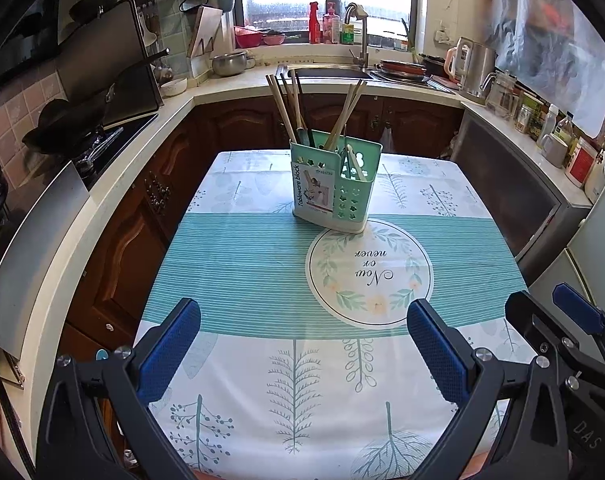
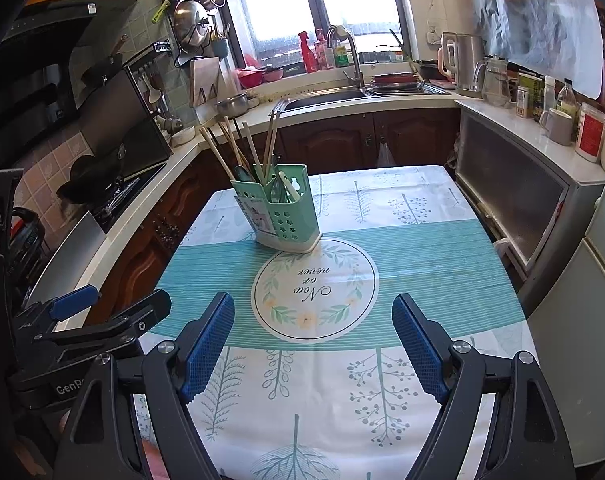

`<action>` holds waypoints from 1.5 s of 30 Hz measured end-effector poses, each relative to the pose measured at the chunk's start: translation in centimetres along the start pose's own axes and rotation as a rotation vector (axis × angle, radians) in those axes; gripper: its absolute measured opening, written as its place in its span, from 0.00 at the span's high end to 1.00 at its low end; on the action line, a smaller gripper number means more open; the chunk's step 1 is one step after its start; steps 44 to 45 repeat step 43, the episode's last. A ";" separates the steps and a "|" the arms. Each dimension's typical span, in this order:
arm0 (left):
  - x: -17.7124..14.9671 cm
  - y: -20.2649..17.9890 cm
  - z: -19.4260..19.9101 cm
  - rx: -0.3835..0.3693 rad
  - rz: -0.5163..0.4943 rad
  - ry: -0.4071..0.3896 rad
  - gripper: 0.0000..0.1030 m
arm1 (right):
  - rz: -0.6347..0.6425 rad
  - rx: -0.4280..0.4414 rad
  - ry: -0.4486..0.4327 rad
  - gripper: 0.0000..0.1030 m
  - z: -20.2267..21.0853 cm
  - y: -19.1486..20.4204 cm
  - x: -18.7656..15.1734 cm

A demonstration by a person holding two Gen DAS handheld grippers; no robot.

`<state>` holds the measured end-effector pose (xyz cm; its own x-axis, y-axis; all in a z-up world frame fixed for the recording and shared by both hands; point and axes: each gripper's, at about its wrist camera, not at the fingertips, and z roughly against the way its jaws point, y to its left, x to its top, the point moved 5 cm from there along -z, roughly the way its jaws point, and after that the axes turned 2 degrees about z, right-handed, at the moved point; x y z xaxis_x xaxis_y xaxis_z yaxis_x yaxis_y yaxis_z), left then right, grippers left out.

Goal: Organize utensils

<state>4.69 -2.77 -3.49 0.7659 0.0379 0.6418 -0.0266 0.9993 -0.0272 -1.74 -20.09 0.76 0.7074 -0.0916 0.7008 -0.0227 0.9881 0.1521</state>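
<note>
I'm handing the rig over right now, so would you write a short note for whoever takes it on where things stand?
Left gripper: open, empty, held over the near part of the table.
Right gripper: open, empty, beside the left one, also over the near part.
The green utensil holder stands upright on the tablecloth, at the far edge of the round printed emblem.
Chopsticks stand in its rear compartments; a white-handled utensil and some darker ones sit in another.
No loose utensils show on the cloth, so the sorting looks done or nearly so.
Left: check that the compartments are grouped as wanted; I cannot tell this from here.
</note>
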 end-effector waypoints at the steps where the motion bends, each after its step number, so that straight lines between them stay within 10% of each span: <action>1: 0.0 0.0 0.0 0.001 0.000 -0.001 0.01 | -0.001 0.001 0.001 0.20 0.0 0.0 0.0; 45: 0.4 0.1 -1.1 0.006 0.006 0.012 0.03 | 0.014 -0.009 -0.001 0.20 -1.2 -0.5 0.7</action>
